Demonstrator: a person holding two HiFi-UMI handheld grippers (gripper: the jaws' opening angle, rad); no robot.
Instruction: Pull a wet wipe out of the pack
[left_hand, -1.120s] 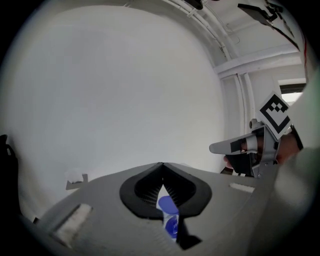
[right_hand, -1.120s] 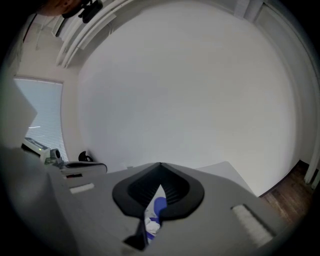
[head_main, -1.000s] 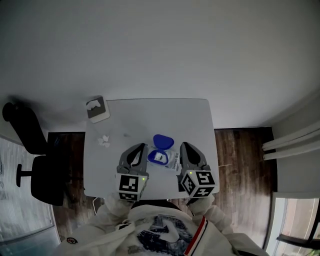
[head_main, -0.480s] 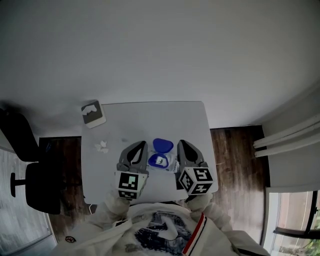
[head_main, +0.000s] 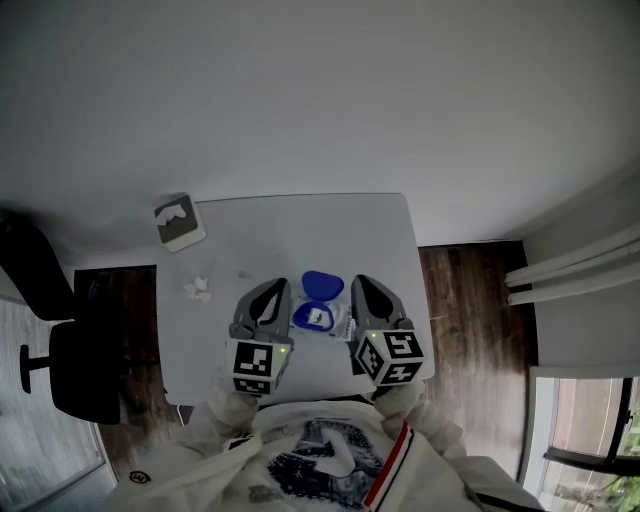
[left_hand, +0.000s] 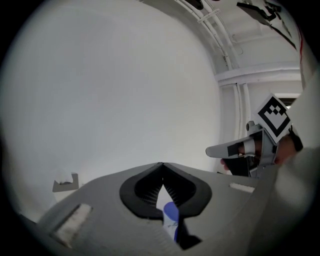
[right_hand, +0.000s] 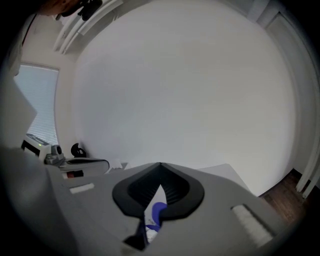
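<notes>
Left gripper (head_main: 274, 290): lower centre of the head view, jaws closed tip to tip, nothing between them. Marker cube at its near end.
Right gripper (head_main: 362, 286): to the right of the first, jaws likewise closed and empty. Marker cube at its near end.
Wet wipe pack (head_main: 322, 319): flat on the table between the two grippers, just beside the right one; contact cannot be told. Blue lid (head_main: 322, 284) flipped open toward the far side, white showing in the opening.
Table (head_main: 300, 230): white, centre of the frame.
Crumpled white scrap (head_main: 199, 290): on the table, left of the left gripper.
Grey-and-white box (head_main: 179, 222): upper left corner of the table.
Office chair (head_main: 62, 350): black, left edge, on wooden floor (head_main: 470, 300).
</notes>
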